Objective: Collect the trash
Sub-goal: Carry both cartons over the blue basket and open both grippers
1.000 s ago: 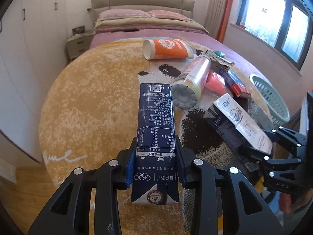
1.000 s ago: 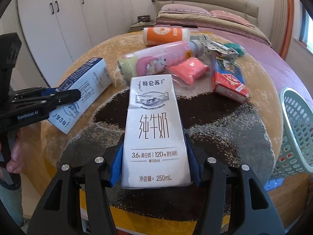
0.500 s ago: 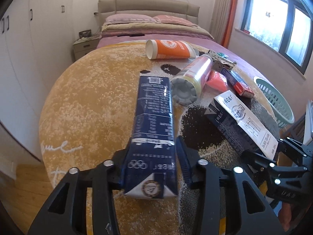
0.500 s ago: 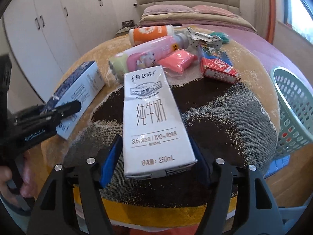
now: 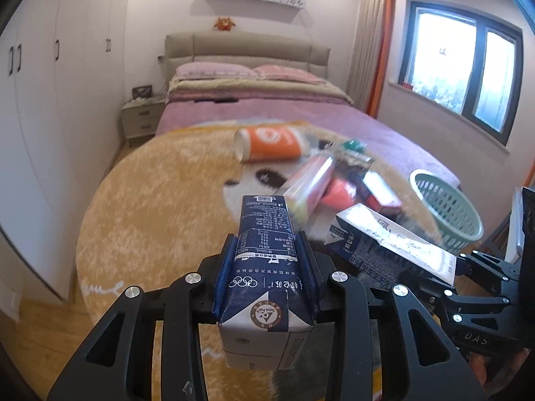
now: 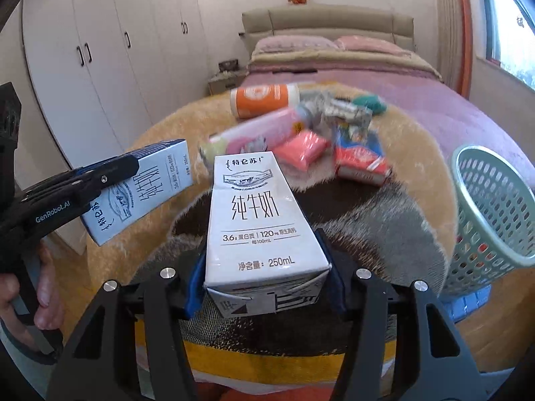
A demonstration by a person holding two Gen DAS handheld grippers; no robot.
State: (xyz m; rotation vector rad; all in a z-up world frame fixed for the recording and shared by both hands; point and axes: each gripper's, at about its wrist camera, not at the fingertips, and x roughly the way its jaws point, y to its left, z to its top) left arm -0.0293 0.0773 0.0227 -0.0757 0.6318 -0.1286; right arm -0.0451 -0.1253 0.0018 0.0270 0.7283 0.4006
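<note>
Two milk cartons were held: the dark carton was clamped by the left gripper, while the right gripper was closing on the white carton, the basket at three o'clock.

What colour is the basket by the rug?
Pale green basket, clearest in the right wrist view.

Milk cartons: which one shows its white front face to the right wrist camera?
The right carton, in the right hand-held gripper; the left carton shows dark-blue nutrition print.

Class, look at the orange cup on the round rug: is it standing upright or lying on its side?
Lying on its side. The orange cup rests lengthwise on the rug, its open mouth facing sideways.
</note>
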